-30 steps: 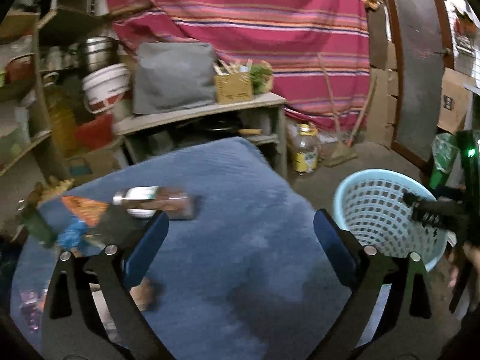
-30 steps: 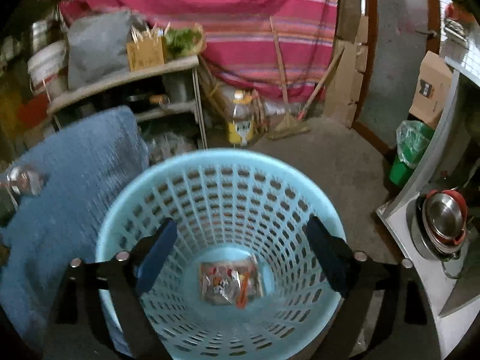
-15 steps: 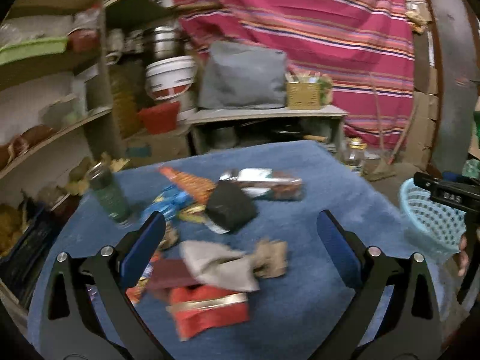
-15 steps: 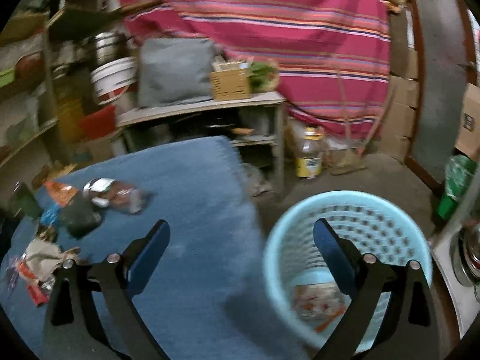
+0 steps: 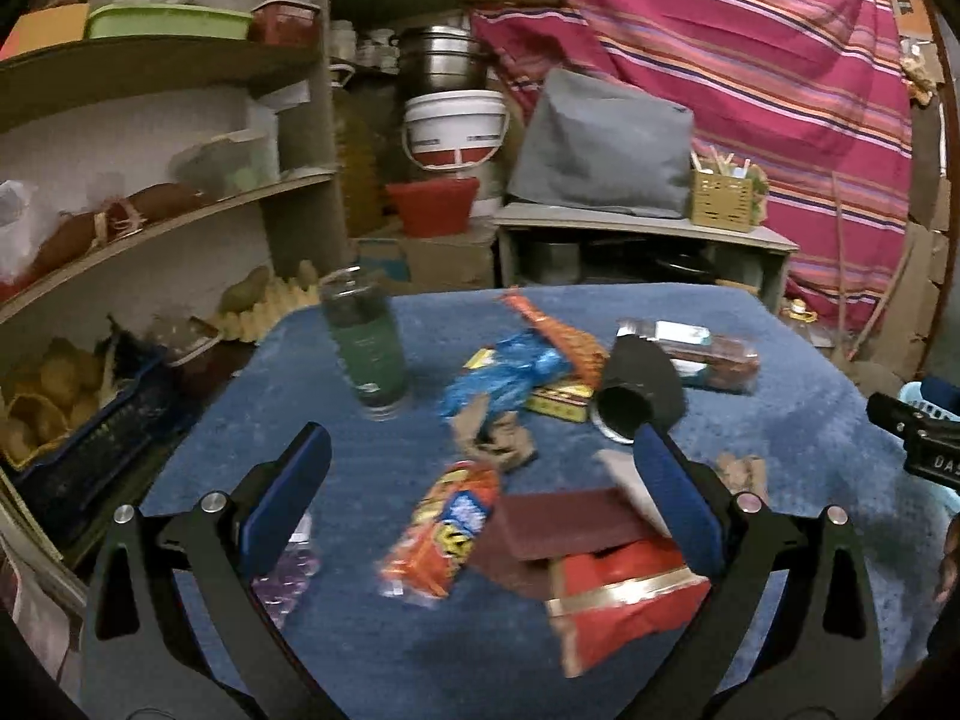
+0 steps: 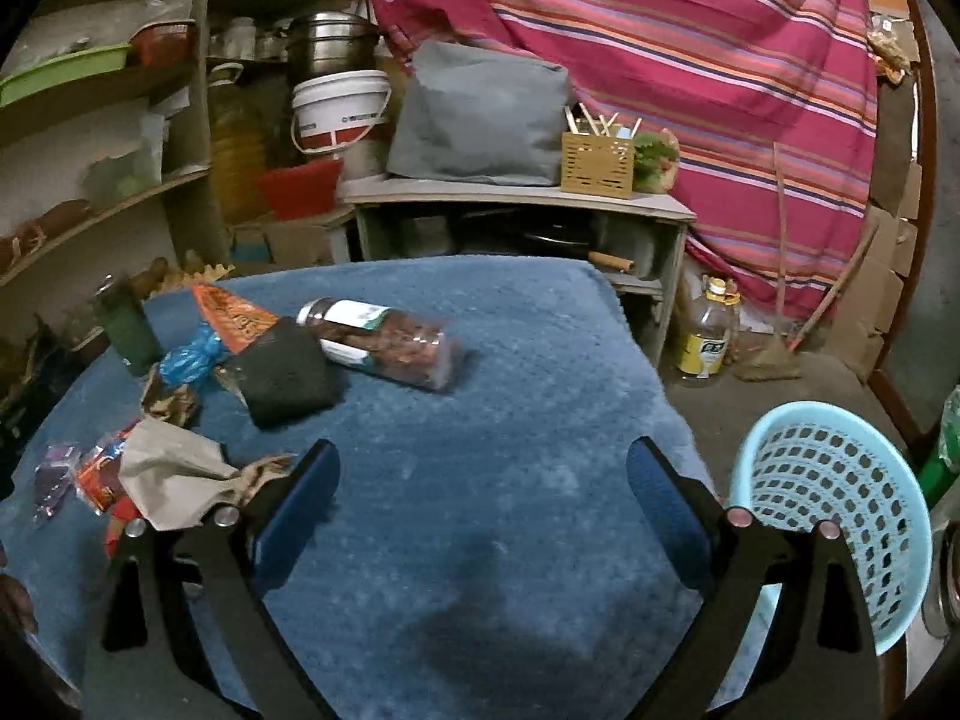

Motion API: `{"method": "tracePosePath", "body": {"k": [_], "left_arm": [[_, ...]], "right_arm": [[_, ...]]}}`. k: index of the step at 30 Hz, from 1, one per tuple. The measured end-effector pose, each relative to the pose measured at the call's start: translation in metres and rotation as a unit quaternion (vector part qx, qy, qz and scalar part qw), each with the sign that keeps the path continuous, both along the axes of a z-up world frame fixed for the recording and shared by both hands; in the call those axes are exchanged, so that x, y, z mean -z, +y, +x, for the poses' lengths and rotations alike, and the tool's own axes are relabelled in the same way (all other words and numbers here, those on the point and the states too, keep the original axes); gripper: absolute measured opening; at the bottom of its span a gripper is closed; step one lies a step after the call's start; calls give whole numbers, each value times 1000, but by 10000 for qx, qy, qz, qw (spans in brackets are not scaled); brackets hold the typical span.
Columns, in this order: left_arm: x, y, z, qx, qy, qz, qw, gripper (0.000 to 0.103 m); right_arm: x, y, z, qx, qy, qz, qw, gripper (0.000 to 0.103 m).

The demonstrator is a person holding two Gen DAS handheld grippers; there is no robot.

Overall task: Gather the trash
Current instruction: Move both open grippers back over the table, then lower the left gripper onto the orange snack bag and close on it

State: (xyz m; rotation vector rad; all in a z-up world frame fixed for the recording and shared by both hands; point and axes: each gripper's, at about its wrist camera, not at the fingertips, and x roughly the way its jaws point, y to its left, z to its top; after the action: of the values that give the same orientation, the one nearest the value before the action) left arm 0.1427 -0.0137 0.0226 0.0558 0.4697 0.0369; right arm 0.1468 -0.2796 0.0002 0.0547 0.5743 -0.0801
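Trash lies on a blue-covered table [image 5: 798, 426]: an orange snack wrapper [image 5: 441, 537], a red packet [image 5: 624, 597], a dark red flat piece [image 5: 564, 531], a blue wrapper [image 5: 504, 375], crumpled brown paper [image 5: 492, 441], a black pouch [image 5: 639, 393] and a clear jar [image 6: 384, 342] on its side. My left gripper [image 5: 483, 492] hangs open above the wrappers, nothing between its fingers. My right gripper [image 6: 483, 492] is open over bare blue cloth, the trash to its left. The light-blue basket [image 6: 840, 498] stands on the floor at right.
A green bottle [image 5: 366, 348] stands upright at the table's far left. Shelves with tubs and bags line the left wall. A grey low shelf [image 6: 516, 198] with a cushion and a yellow box sits behind the table. An oil bottle [image 6: 708, 330] and a broom stand on the floor.
Both views have swung left, from the basket to the table. The trash pile now lies under the left gripper, and the basket has slid to the right gripper's right edge.
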Motion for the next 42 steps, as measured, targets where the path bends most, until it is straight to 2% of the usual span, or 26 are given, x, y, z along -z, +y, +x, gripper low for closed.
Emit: {"method": "tracePosePath", "body": {"k": [2, 6, 9, 13, 17, 23, 32, 39, 42], "left_arm": [[2, 7, -1, 24, -10, -72, 10000, 98], [8, 15, -2, 280, 226, -245, 9991, 98], [9, 22, 0, 233, 286, -172, 9992, 98], [14, 32, 5, 244, 382, -346, 9984, 98], [26, 35, 14, 144, 486, -165, 9986, 98], [42, 48, 30, 112, 801, -378, 9960, 98], [50, 55, 40, 50, 883, -268, 9957, 98], [75, 53, 57, 292, 1407, -120, 9895, 98], [78, 48, 58, 358, 1474, -33, 9884, 98]], "right_arm": [[2, 6, 3, -22, 30, 31, 10000, 94], [2, 19, 6, -137, 29, 13, 9999, 94], [2, 29, 7, -153, 23, -140, 9998, 94], [5, 37, 8, -178, 65, -325, 9993, 94], [7, 40, 7, -185, 58, -367, 9991, 94], [8, 41, 11, -129, 53, -435, 9990, 95], [11, 46, 21, -111, 99, -361, 9992, 95], [17, 50, 25, -145, 199, -376, 9990, 95], [19, 50, 25, -179, 224, -362, 9989, 94]]}}
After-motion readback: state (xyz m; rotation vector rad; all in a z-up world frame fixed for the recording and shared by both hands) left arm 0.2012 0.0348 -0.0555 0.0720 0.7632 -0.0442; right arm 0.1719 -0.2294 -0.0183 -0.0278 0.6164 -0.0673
